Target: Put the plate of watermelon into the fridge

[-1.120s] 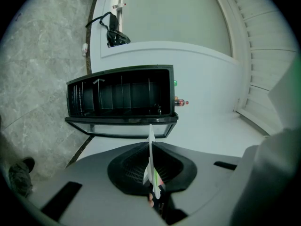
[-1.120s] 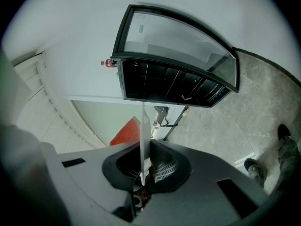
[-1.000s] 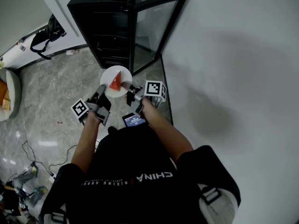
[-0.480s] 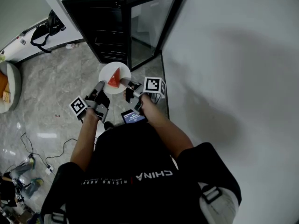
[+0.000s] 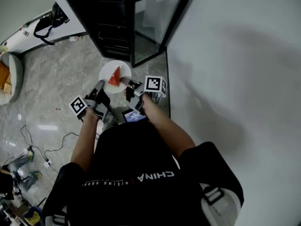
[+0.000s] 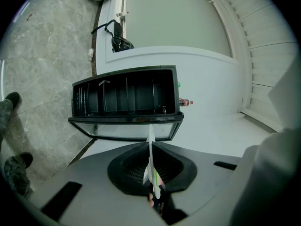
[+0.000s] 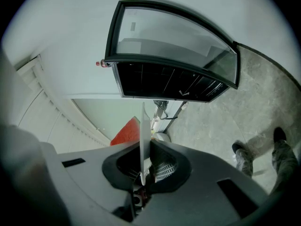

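Both the left gripper (image 5: 100, 84) and right gripper (image 5: 124, 82) pinch opposite rims of the round white plate (image 5: 123, 69) (red watermelon wedge (image 5: 114, 78) on it) near the open black fridge (image 5: 107, 25).

white plate (image 5: 106, 70), red watermelon (image 5: 114, 78) (black fridge (image 5: 107, 25))

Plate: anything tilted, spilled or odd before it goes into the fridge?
Nothing stands out. The plate is clamped at opposite rims by the left gripper and right gripper, the watermelon slice sits on it, and the fridge door stands open ahead.
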`<state>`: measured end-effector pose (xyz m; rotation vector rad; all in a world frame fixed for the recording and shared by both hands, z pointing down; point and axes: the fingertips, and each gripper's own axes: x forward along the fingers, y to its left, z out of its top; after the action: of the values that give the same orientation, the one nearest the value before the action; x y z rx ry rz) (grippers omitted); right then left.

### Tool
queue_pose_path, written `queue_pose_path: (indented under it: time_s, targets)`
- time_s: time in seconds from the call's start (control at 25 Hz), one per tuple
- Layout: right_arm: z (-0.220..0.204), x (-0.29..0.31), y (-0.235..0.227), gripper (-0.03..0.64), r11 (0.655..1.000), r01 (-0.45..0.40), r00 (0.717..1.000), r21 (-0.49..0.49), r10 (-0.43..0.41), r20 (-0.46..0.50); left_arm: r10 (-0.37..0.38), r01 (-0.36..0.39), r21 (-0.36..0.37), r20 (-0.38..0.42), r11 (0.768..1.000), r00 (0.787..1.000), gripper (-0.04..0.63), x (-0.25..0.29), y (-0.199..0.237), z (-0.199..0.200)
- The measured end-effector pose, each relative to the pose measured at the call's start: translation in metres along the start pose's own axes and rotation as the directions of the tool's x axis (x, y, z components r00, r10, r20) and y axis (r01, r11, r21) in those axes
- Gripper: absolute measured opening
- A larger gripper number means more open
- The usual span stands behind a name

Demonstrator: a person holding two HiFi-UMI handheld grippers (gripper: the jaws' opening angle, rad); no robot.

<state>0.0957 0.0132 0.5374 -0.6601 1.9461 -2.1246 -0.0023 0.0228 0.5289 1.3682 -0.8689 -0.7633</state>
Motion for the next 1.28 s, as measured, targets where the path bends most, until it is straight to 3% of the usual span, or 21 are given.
queue_pose_path:
  time_s: [0.32, 0.52, 0.96, 1.28]
  targets:
    - [0.0, 0.008, -0.024, 0.03, 1.0, -0.01, 0.998, 0.001, 0.01, 0.055, -0.009, 0.01, 0.014, -0.064, 1.0, 0.998, 0.028, 0.004, 0.023, 0.006]
    - [0.029, 0.047, -0.043, 0.031, 0.999, -0.031, 0.992, 0.022, 0.028, 0.121, -0.011, 0.015, 0.033, -0.117, 0.999, 0.993, 0.028, 0.038, 0.046, 0.046]
    - [0.071, 0.143, -0.027, 0.031, 0.999, -0.016, 0.977, 0.032, 0.009, 0.211, -0.01, 0.014, 0.017, -0.212, 1.0, 0.977, 0.028, 0.081, 0.048, 0.15]
    - [0.061, 0.157, -0.038, 0.031, 0.998, -0.043, 0.965, 0.04, 0.031, 0.262, -0.005, 0.019, 0.047, -0.267, 0.999, 0.964, 0.028, 0.076, 0.06, 0.162]
